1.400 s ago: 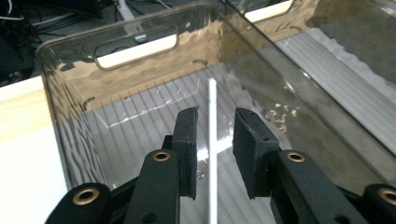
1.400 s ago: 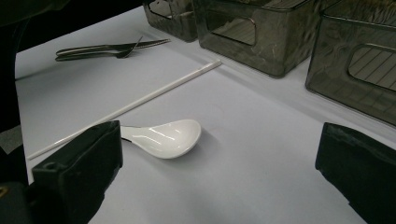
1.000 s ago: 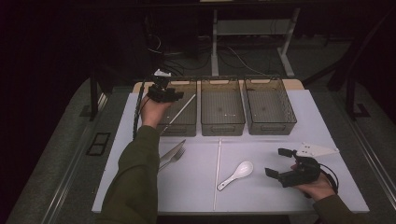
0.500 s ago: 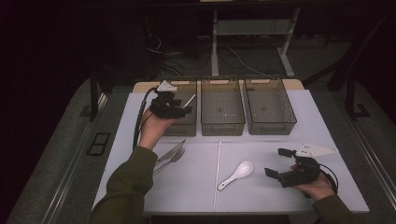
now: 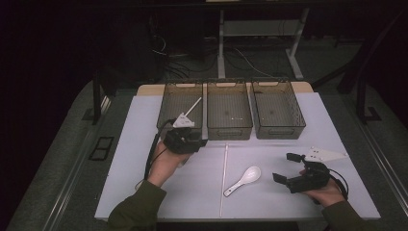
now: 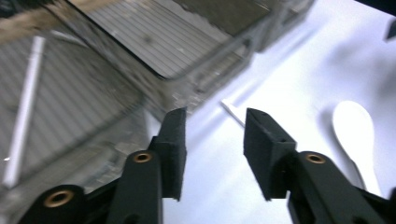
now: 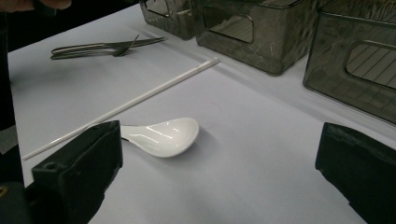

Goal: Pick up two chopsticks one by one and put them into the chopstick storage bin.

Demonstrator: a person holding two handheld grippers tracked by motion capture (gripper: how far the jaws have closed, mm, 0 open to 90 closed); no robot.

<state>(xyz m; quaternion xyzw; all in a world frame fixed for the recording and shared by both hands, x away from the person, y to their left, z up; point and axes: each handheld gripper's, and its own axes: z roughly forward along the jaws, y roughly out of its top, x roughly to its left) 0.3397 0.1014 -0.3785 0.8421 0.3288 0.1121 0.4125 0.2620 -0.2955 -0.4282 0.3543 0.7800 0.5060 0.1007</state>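
Left claw (image 5: 199,143): jaws apart with nothing between, just been closing; low over the worktop (image 5: 144,144), just in front of the left bin (image 5: 169,103), which holds one white chopstick (image 5: 192,106).
Second white chopstick (image 5: 224,178): flat on the worktop between the two hands, long axis running from the bins toward the near edge, far tip close to the middle bin (image 5: 229,129). In the left gripper view, far tip (image 6: 232,111) just ahead of the jaws, slightly right. Nearer hand: left.
White ceramic spoon (image 5: 245,179): just right of the chopstick, bowl away from it, handle angled toward it.
Right claw (image 5: 286,167): jaws wide apart, empty, resting near the spoon.
Forks (image 7: 100,46): left side of the worktop.
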